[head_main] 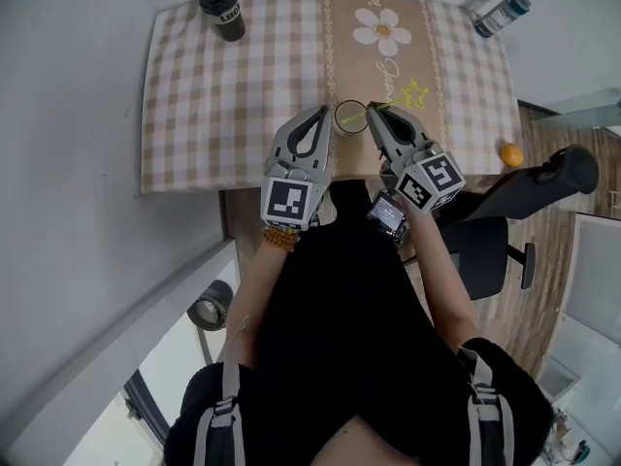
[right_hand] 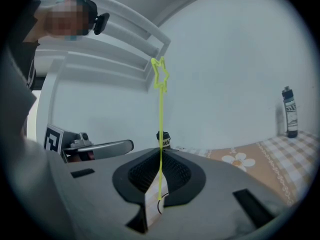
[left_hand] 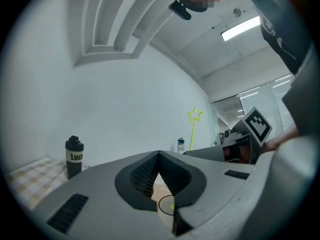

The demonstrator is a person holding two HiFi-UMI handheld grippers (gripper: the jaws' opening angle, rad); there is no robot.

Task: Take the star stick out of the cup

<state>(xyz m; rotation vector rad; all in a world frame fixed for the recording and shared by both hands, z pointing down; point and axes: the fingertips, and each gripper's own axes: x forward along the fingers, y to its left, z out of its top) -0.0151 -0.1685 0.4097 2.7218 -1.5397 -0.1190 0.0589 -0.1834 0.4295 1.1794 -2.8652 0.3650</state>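
A clear cup (head_main: 351, 116) stands near the front edge of the checked tablecloth (head_main: 213, 95). The yellow star stick (head_main: 414, 93) leans out of it to the right, star end up. My right gripper (head_main: 374, 108) is shut on the stick's shaft just right of the cup's rim. In the right gripper view the star stick (right_hand: 161, 76) rises straight from between the right gripper's (right_hand: 160, 156) jaws, and the cup (right_hand: 159, 208) shows below. My left gripper (head_main: 324, 113) is shut, its tips at the cup's left side. I cannot tell whether they touch it. Under the left gripper (left_hand: 159, 156) the cup (left_hand: 166, 204) shows as a ring, and the star stick (left_hand: 195, 115) stands beyond.
A black tumbler (head_main: 222, 11) stands at the table's far left corner. A water bottle (head_main: 502, 14) lies at the far right corner. An orange (head_main: 511, 153) sits at the right edge, and a black office chair (head_main: 529, 187) stands beside the table.
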